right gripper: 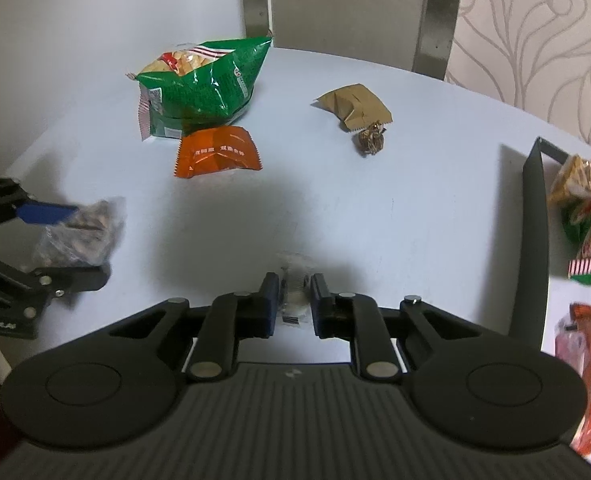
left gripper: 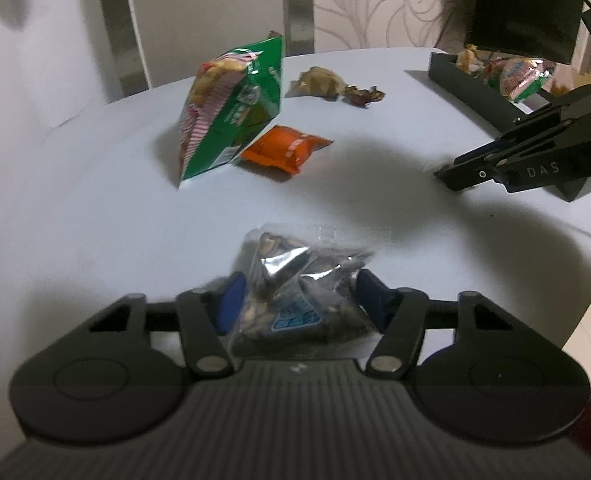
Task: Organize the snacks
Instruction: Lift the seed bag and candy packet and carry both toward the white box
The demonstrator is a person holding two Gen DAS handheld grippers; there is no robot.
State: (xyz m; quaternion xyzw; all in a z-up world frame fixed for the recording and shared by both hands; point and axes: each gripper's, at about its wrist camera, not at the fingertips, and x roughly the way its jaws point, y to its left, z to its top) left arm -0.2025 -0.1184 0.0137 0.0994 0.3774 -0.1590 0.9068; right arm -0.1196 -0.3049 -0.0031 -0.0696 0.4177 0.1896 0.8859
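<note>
My left gripper (left gripper: pixel 297 290) is shut on a clear bag of dark seeds (left gripper: pixel 295 280), held just above the white table (left gripper: pixel 95 208); the bag also shows in the right wrist view (right gripper: pixel 81 236). My right gripper (right gripper: pixel 293 298) is shut on a small clear packet (right gripper: pixel 295 288). A green snack bag (left gripper: pixel 231 108) (right gripper: pixel 203 88), an orange packet (left gripper: pixel 285 150) (right gripper: pixel 217 152), a brown packet (left gripper: pixel 319 82) (right gripper: pixel 355 106) and a small dark wrapped sweet (left gripper: pixel 363 94) (right gripper: pixel 371 140) lie on the table.
A black tray (left gripper: pixel 483 86) (right gripper: pixel 533 216) at the table's right side holds several snack packets (right gripper: pixel 587 232). A chair back (right gripper: pixel 347 8) stands behind the table. The right gripper's body (left gripper: pixel 527 156) shows at the right in the left wrist view.
</note>
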